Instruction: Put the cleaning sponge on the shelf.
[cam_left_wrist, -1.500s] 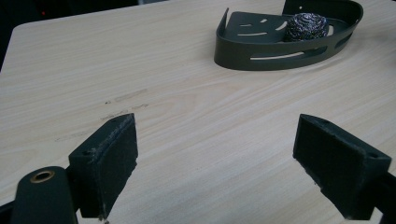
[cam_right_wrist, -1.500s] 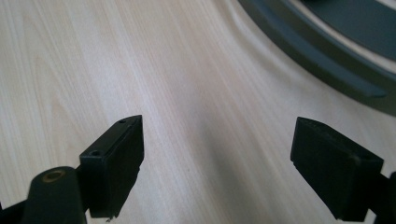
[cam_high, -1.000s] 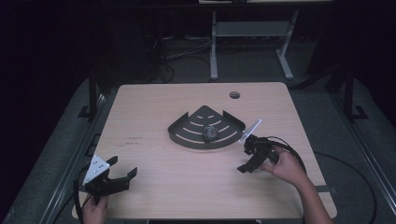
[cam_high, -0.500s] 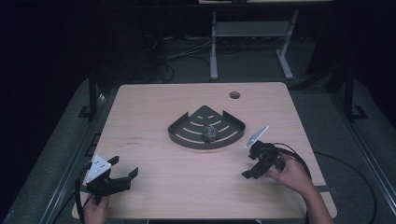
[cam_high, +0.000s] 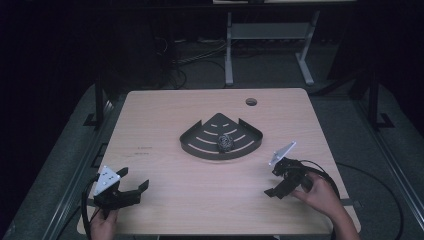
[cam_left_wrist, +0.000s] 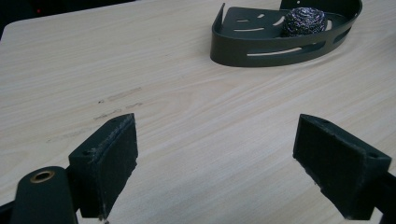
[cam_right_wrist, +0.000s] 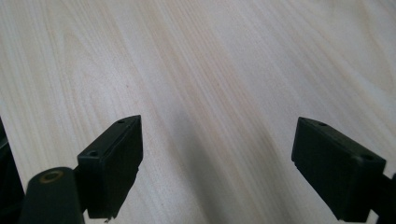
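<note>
A dark fan-shaped corner tray (cam_high: 200, 146) (cam_left_wrist: 243, 49) lies at the middle of the wooden table (cam_high: 165, 120), with a steel-wool scrubber (cam_high: 225, 142) (cam_left_wrist: 306, 21) inside it near its curved rim. My left gripper (cam_high: 134, 182) (cam_left_wrist: 217, 163) sits at the table's front left corner, open and empty, facing the tray from far off. My right gripper (cam_high: 272, 181) (cam_right_wrist: 217, 165) is at the front right, open over bare wood, apart from the tray.
A round cable hole (cam_high: 251, 102) lies in the table's far right part. A metal frame (cam_high: 267, 35) and cables stand on the dark floor behind the table. Bare wood (cam_high: 210, 190) stretches between the two grippers.
My right gripper has drawn back from the tray toward the front right edge of the table. The left gripper has stayed in place.
</note>
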